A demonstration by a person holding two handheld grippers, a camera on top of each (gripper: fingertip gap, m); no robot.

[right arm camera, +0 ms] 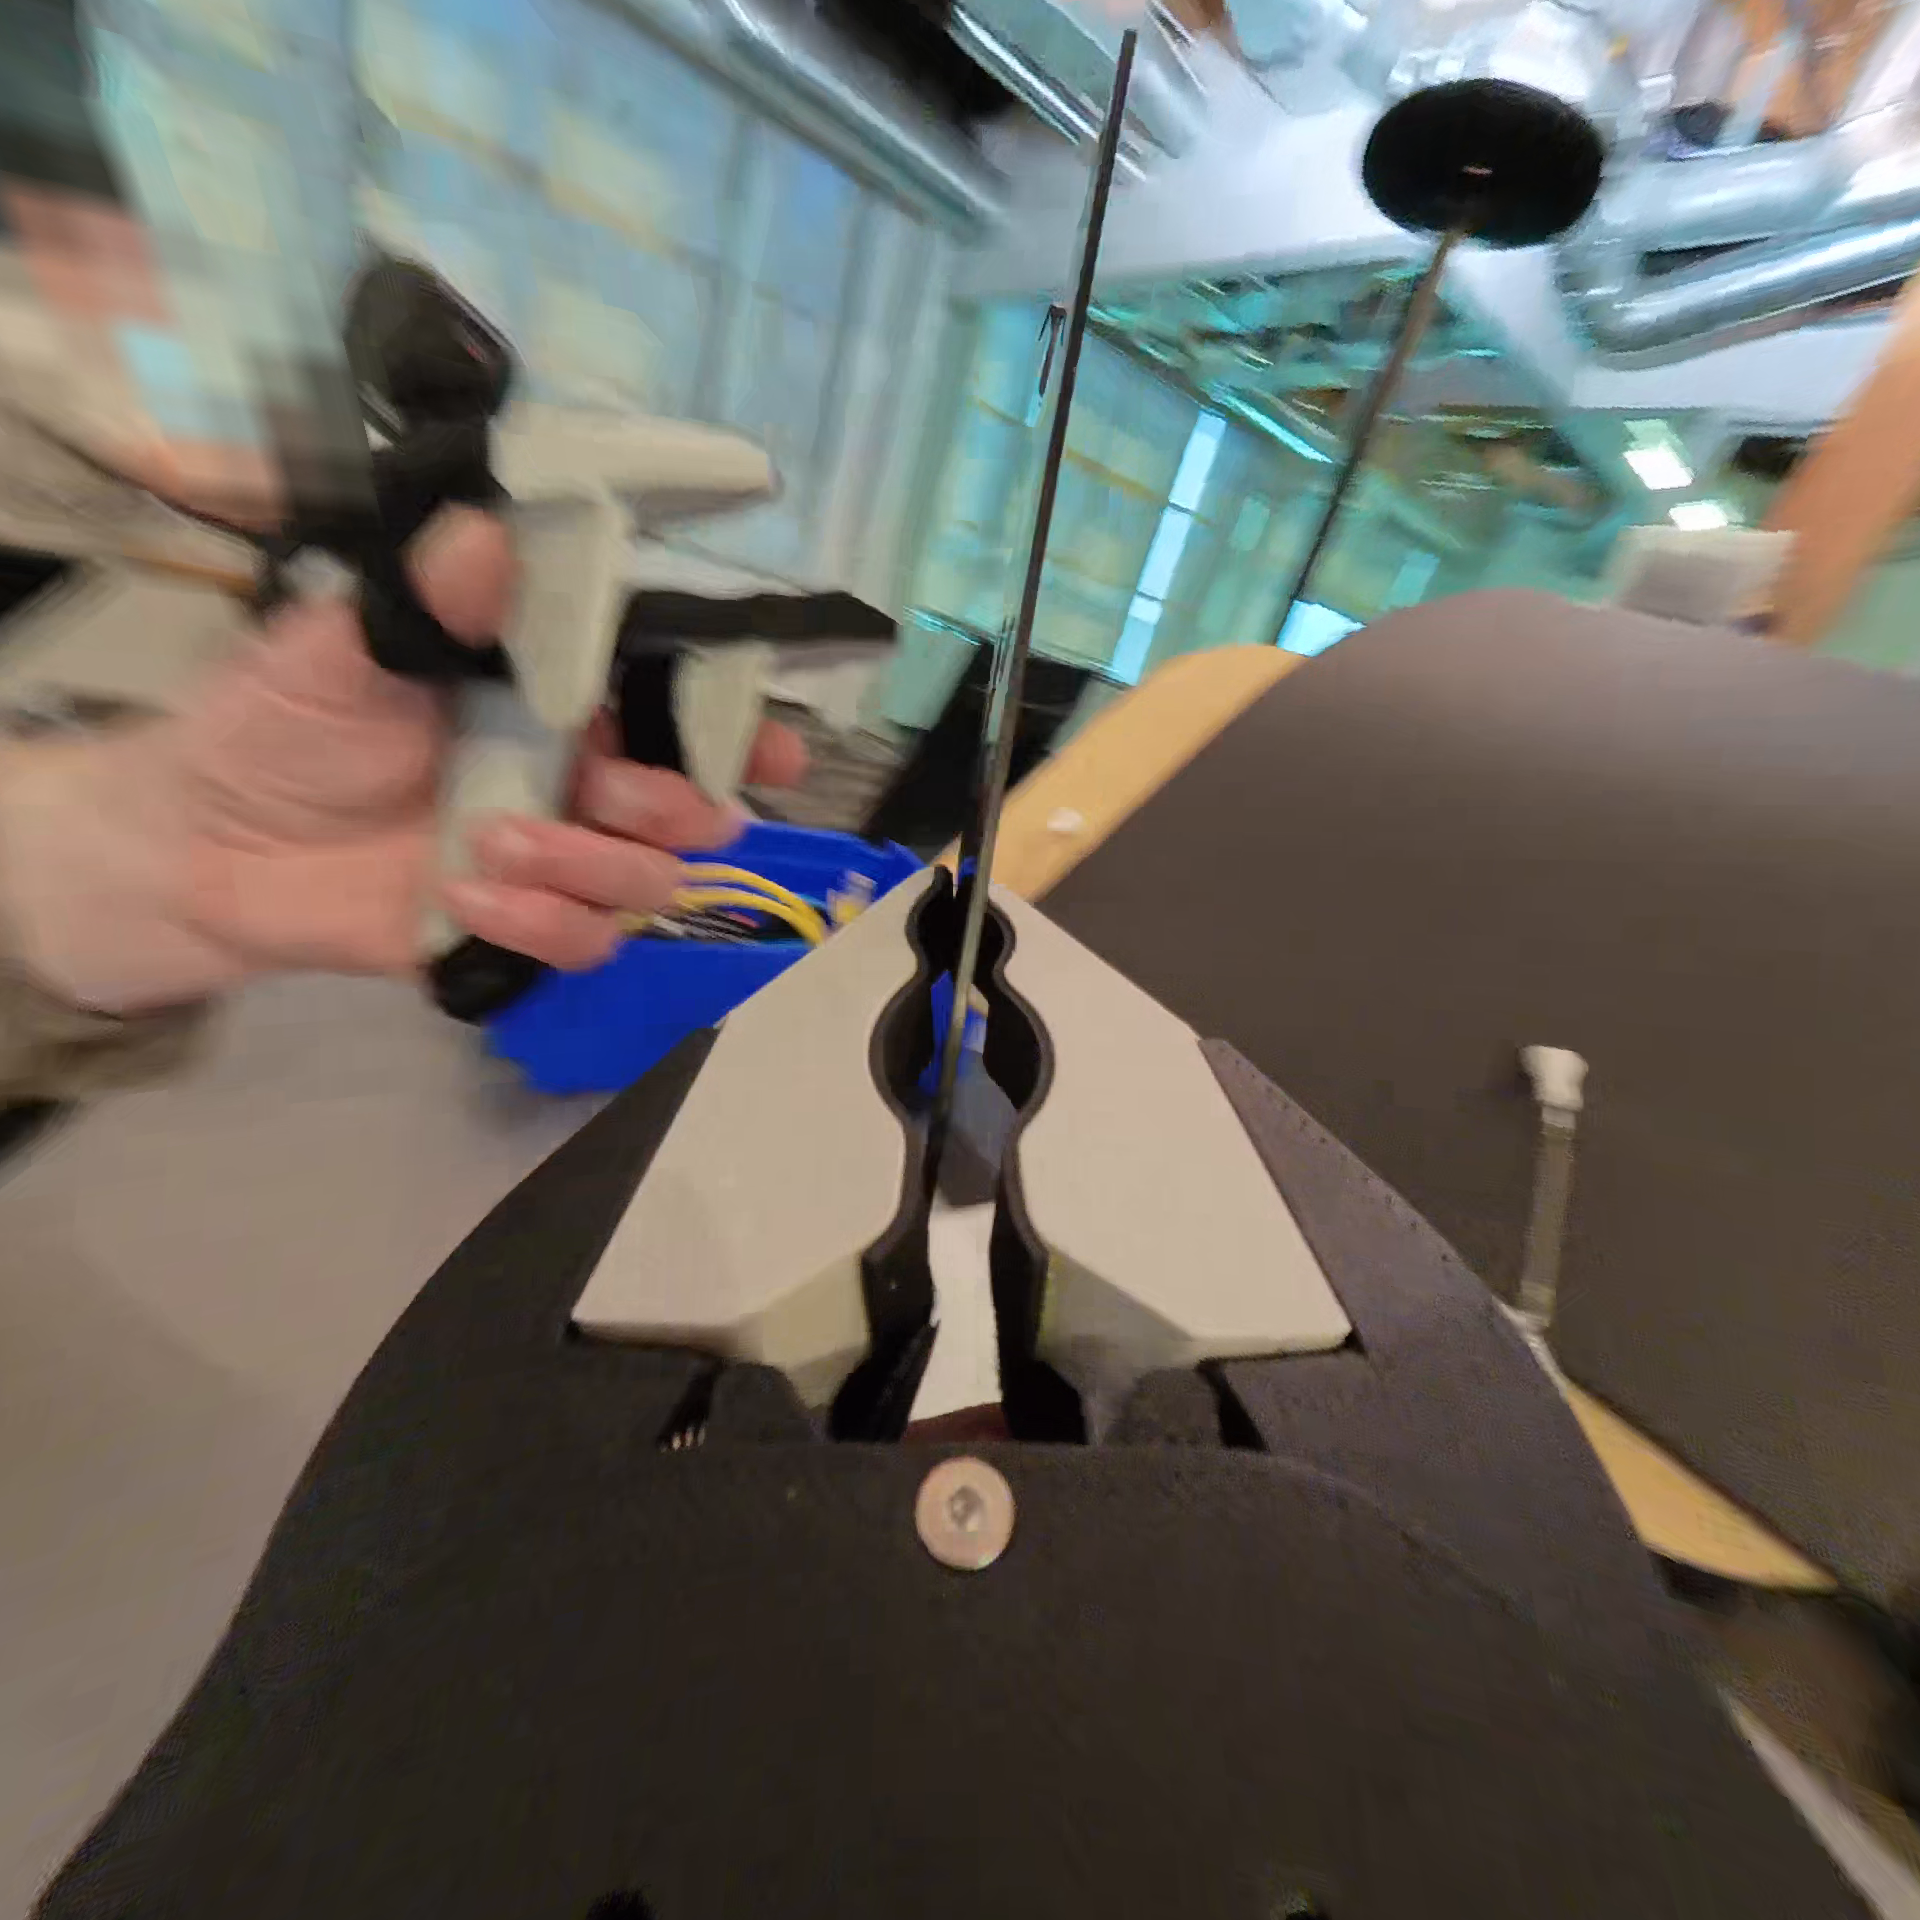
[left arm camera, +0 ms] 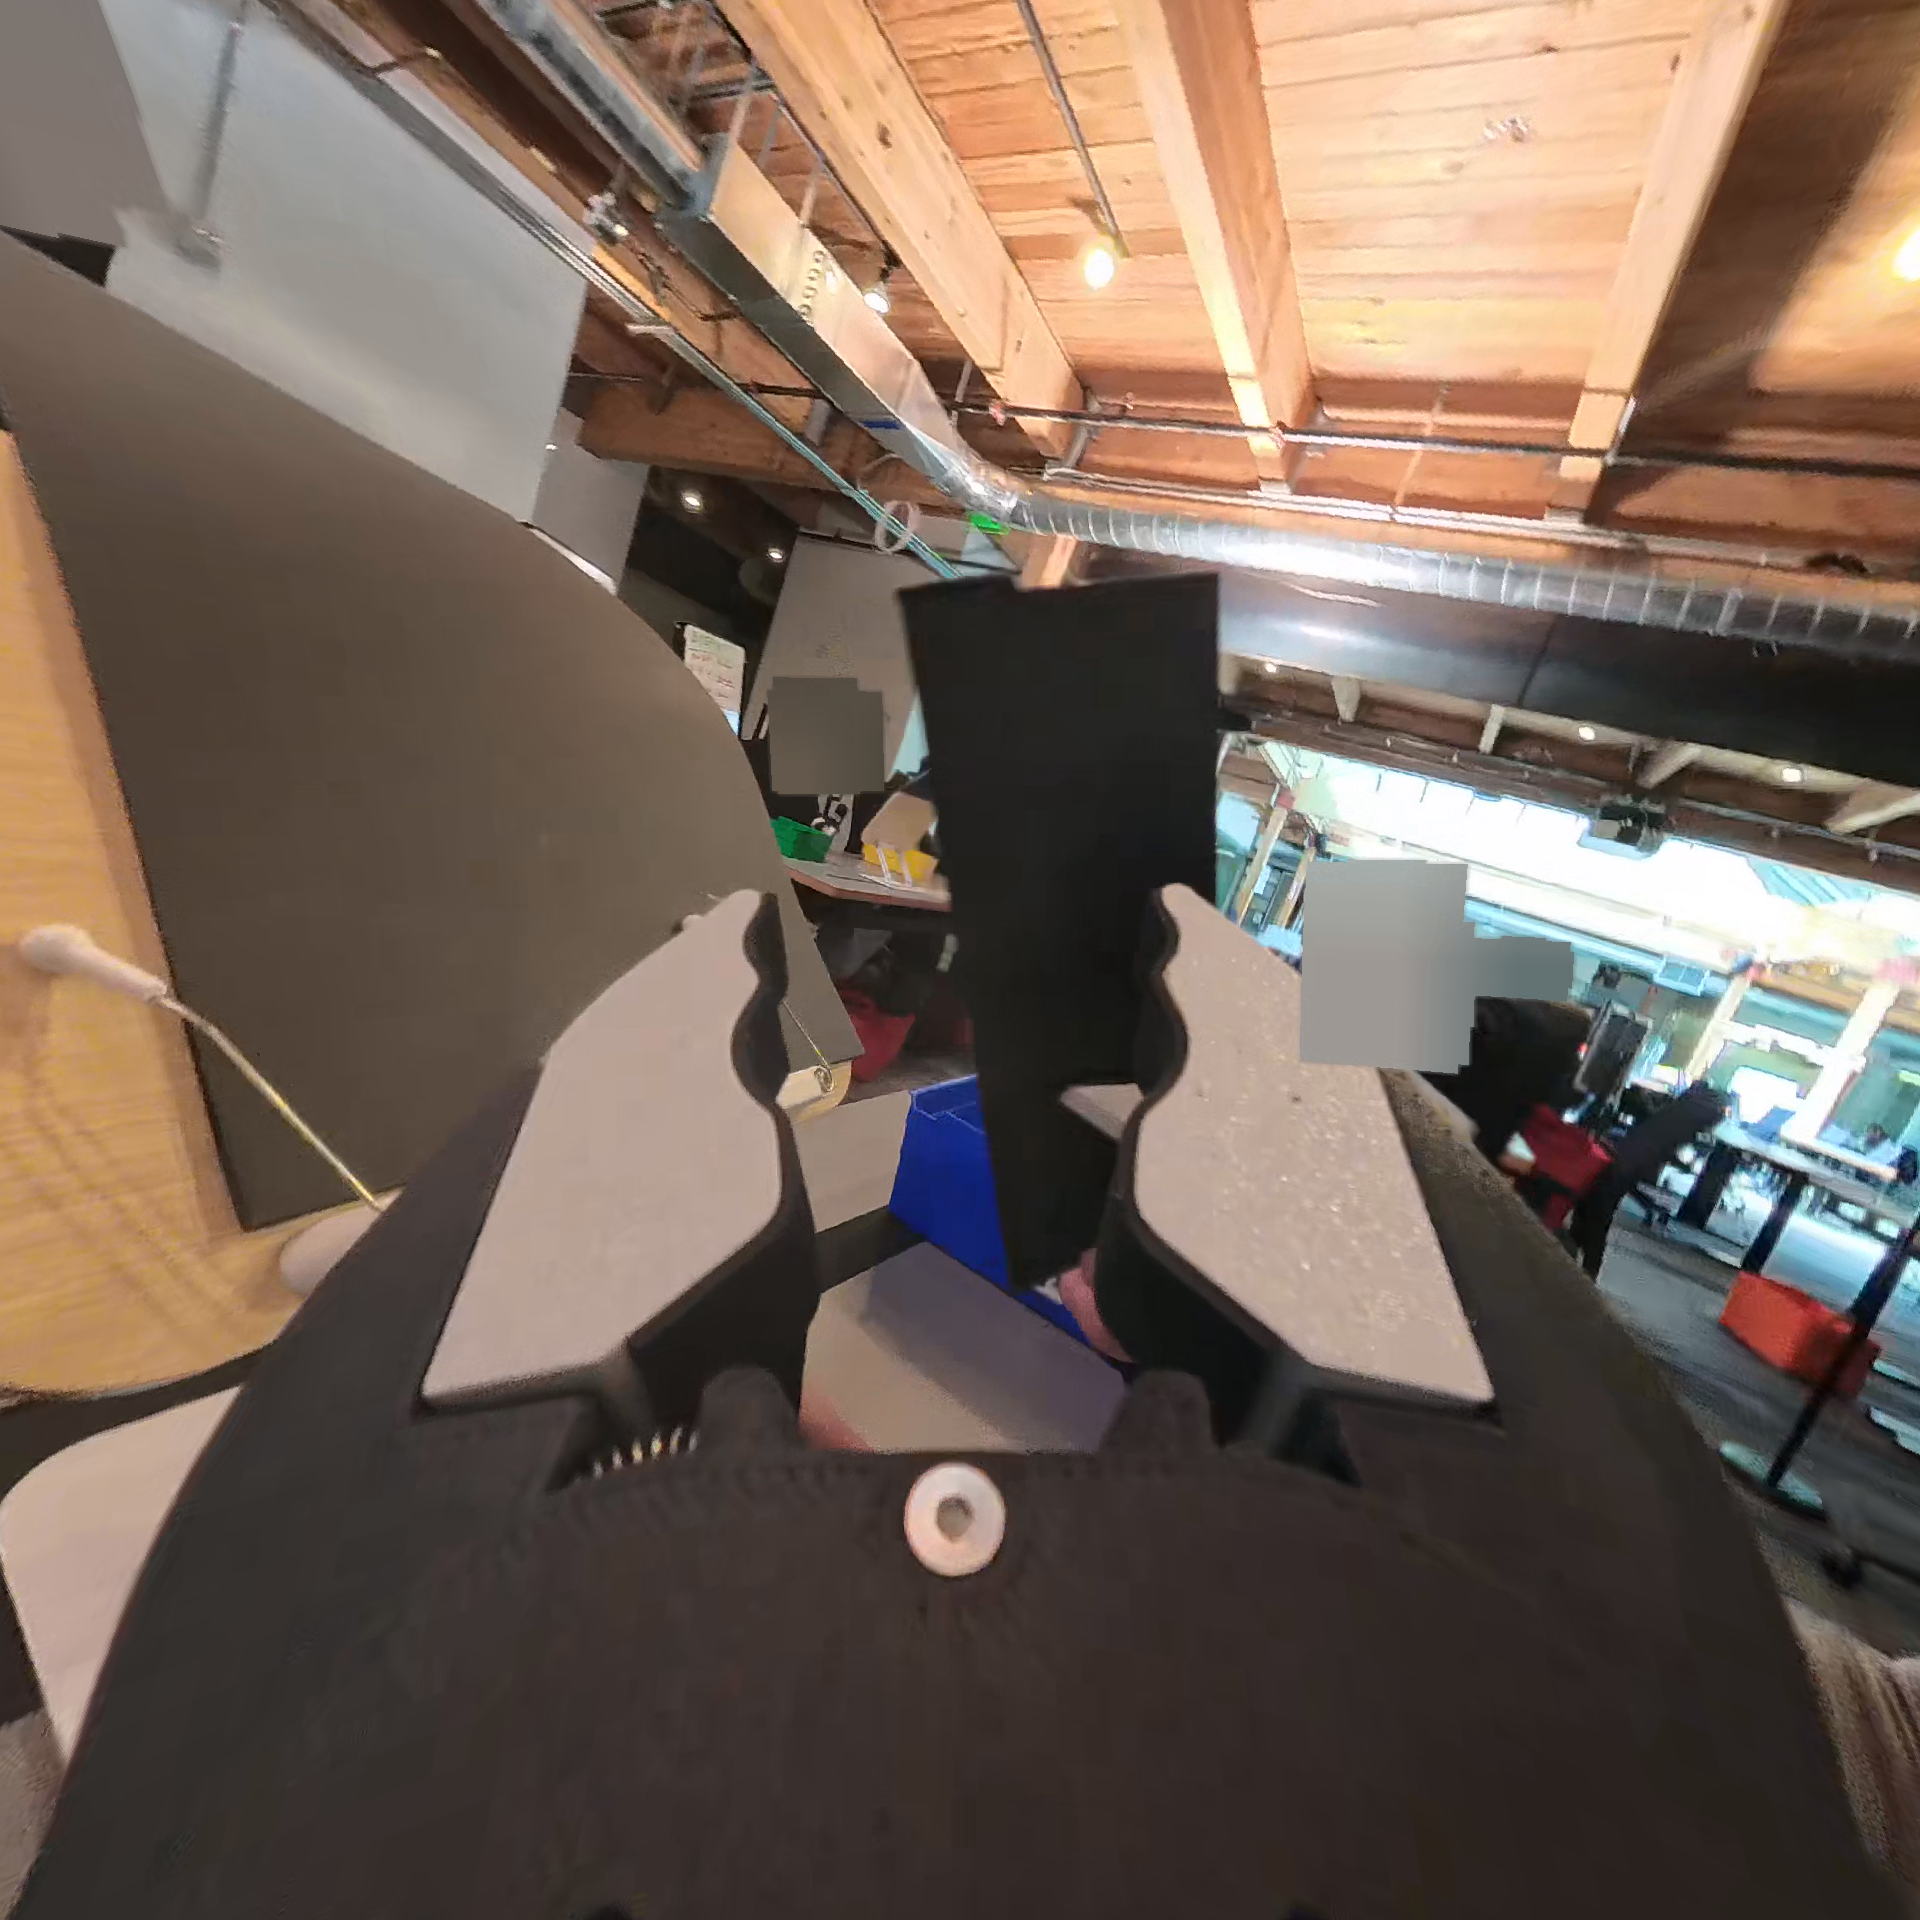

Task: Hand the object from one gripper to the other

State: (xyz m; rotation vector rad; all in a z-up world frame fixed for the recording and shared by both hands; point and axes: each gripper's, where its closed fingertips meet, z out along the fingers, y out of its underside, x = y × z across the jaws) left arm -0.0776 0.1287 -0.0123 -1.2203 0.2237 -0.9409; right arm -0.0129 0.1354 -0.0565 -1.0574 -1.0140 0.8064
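Note:
The object is a thin flat black sheet [right arm camera: 1023,582], seen edge-on in the right wrist view. My right gripper [right arm camera: 966,894] is shut on its lower part and holds it upright. In the left wrist view the sheet [left arm camera: 1060,831] shows its broad face between the spread fingers of my left gripper [left arm camera: 966,914], close to the right finger [left arm camera: 1278,1143]. I cannot tell whether they touch. The left gripper also shows in the right wrist view [right arm camera: 821,551], blurred, held by a hand [right arm camera: 260,810] to the left of the sheet.
A blue bin [right arm camera: 644,997] with yellow cables sits on the grey table below the grippers, also in the left wrist view [left arm camera: 945,1164]. A dark mat [right arm camera: 1507,883] lies on a wooden top. A black disc on a rod [right arm camera: 1481,161] stands behind. People work at desks far off.

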